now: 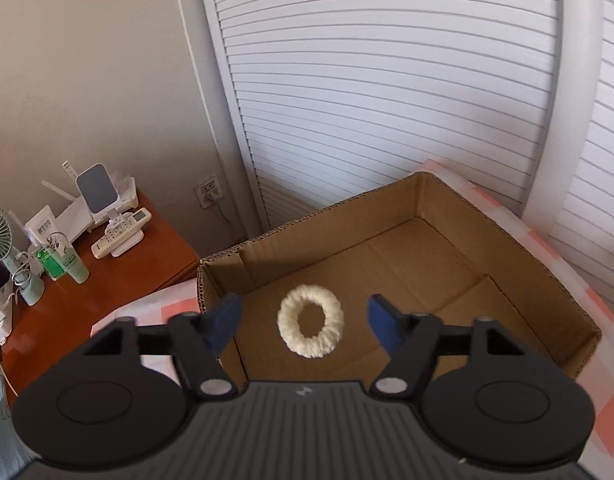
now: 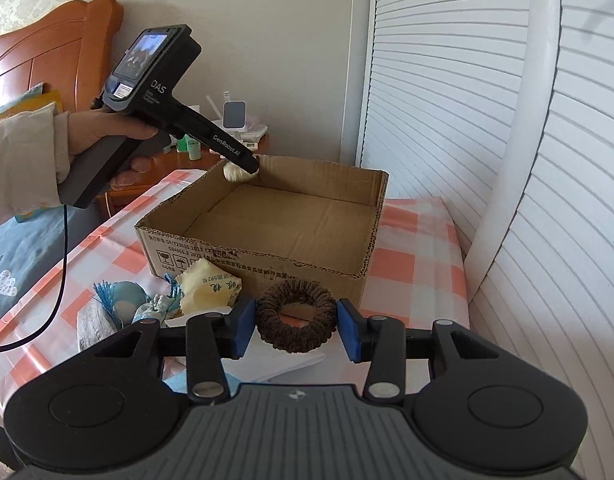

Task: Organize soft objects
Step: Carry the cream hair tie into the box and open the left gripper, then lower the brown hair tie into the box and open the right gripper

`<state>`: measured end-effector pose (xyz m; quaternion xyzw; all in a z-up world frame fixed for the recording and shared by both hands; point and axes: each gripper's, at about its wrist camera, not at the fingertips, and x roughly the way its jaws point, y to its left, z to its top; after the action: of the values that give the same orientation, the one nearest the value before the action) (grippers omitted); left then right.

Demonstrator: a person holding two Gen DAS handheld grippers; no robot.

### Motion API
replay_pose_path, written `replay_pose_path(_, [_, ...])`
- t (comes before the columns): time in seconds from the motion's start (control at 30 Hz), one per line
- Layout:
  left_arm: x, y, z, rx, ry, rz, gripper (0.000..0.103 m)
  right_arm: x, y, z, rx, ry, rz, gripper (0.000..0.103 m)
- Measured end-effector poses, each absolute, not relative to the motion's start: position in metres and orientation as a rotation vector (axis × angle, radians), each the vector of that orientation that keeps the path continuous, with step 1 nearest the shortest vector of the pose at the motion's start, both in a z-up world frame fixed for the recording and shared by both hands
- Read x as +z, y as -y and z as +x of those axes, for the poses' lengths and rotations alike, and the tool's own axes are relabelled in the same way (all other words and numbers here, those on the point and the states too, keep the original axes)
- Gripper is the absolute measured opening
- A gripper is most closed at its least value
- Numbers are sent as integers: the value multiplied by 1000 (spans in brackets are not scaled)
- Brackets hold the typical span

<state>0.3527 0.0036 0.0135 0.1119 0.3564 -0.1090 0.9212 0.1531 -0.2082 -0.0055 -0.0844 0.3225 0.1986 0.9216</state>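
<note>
Going left to right: the left gripper hangs over the open brown cardboard box with its jaws wide apart, nothing pinched. A fluffy cream scrunchie sits between them; can't tell if it's mid-drop or already on the box floor. So one item is basically in.

The right gripper is clamped on a dark brown knitted scrunchie in front of the box, so I'd guess that goes next. A yellow cloth and a blue tasselled pouch wait on the checked tablecloth.

Readable writing: "DAS" and "GenRobot.AI" on the handheld gripper.
</note>
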Motion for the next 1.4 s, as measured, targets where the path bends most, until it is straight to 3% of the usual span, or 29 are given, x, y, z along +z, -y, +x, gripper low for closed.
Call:
replay_pose_path(0.37, [28,-6,312,-264,-677,256,100,-3,205,155,402,-671,-173,49])
replay_pose_path(0.93, [12,-17,156,-197,-689,130,102,11,182,211,362,-684,-159,49])
replay_pose_path(1.4, [-7,-22,121,-39,-678,102,102,-11,132,340,344,-736,-136,49])
